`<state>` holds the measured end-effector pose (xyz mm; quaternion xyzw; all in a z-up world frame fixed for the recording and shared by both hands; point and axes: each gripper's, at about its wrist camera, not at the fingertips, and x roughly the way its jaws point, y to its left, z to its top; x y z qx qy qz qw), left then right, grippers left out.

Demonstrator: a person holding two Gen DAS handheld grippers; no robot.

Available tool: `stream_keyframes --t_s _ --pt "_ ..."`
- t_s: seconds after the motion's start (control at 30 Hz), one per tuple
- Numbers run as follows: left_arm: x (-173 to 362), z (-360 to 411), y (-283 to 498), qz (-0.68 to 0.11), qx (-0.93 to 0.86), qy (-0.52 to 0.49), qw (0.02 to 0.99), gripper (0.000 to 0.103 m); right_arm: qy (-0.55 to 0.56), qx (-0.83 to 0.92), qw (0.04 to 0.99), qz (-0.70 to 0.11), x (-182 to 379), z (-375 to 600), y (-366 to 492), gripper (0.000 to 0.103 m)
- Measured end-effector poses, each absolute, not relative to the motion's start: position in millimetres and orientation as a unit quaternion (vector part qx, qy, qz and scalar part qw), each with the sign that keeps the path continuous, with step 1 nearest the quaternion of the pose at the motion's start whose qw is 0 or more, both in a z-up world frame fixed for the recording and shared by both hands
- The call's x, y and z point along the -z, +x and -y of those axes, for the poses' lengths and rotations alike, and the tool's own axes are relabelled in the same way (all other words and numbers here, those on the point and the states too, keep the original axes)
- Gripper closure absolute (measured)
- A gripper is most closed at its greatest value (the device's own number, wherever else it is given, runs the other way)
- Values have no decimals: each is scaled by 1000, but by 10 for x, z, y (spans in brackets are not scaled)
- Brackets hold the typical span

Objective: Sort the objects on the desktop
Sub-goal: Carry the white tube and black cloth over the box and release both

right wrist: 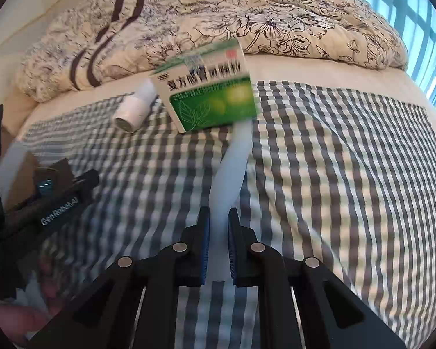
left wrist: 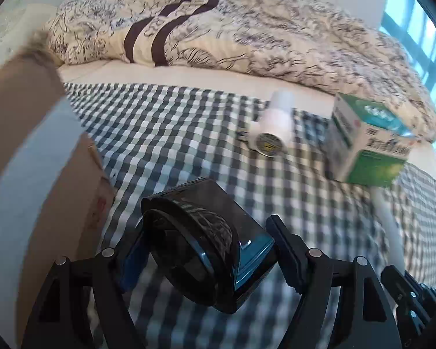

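My left gripper is shut on a glossy black box-like object, held above the checked cloth. My right gripper is shut on the near end of a long white curved piece. Its far end reaches the underside of a green-and-white medicine box, which is blurred and tilted. I cannot tell whether the box rests on it or on the cloth. In the left wrist view the same box sits at the right. A white bottle lies on its side beside the box.
A brown cardboard box with a pale strip stands at the left edge. A rumpled floral quilt lies behind the cloth. A window is at the far right. The left gripper and a hand show at the lower left of the right wrist view.
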<state>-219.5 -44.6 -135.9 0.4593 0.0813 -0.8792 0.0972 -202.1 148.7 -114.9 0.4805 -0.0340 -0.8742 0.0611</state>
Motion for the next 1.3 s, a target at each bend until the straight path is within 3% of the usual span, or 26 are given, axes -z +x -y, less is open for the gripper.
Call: stream_keyframes --t_s 0.67,1.0,1.3 --pt "-132 351 -1033 -60 934 350 43 24 372 919 120 55 -256 -1452 -756 92" --pt "-654 764 -478 -73 949 301 58 24 331 931 152 20 -763 -1058 -284 92" --pt "-860 1522 -225 -80 948 289 107 24 295 924 243 -17 -1212 -128 -143 92"
